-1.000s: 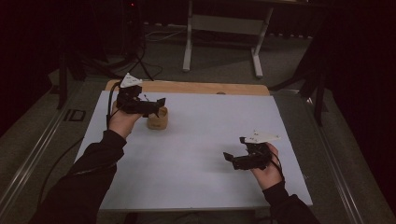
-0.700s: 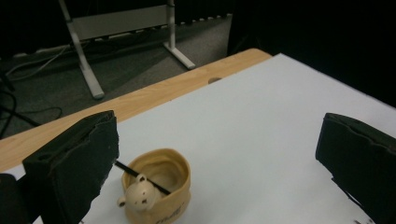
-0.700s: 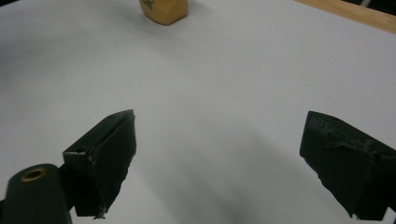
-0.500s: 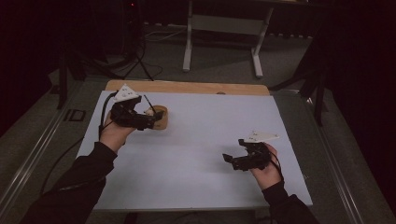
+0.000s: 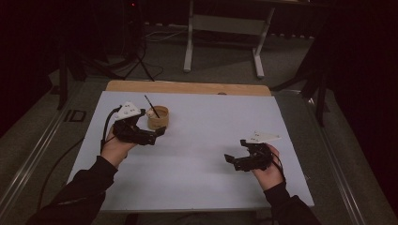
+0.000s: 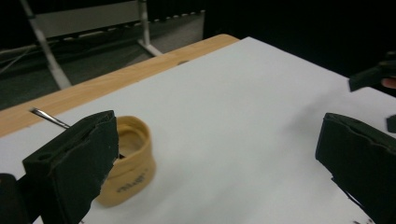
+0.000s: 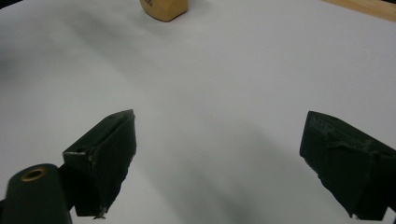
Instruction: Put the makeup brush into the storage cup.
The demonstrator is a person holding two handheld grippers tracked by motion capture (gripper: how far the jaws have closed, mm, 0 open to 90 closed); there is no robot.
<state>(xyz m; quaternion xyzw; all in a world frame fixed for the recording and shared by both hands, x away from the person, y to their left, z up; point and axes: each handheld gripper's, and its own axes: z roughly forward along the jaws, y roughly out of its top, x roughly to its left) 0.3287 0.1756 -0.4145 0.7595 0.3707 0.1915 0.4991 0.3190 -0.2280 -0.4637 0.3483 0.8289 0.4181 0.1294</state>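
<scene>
A small tan cup (image 5: 158, 118) stands on the white table top (image 5: 206, 136) at the back left, with a thin dark stick (image 5: 151, 106) leaning out of it. In the left gripper view the cup (image 6: 128, 161) sits just beyond the left jaw, and the stick (image 6: 49, 118) pokes out to the left. My left gripper (image 5: 157, 134) is open, low over the table just in front of the cup, holding nothing. My right gripper (image 5: 231, 160) is open at the front right, empty. The cup's base (image 7: 163, 9) shows at the top of the right gripper view.
A wooden strip (image 5: 187, 87) runs along the table's far edge. Beyond it stands a metal frame (image 5: 224, 28) on a dark floor with cables. In the left gripper view the other gripper (image 6: 373, 77) shows at the right edge. A metal rail (image 5: 28, 159) flanks the table's left side.
My left gripper has come away from above the cup, moving toward me and down, and now sits in front of it. The right gripper has stayed in place.
</scene>
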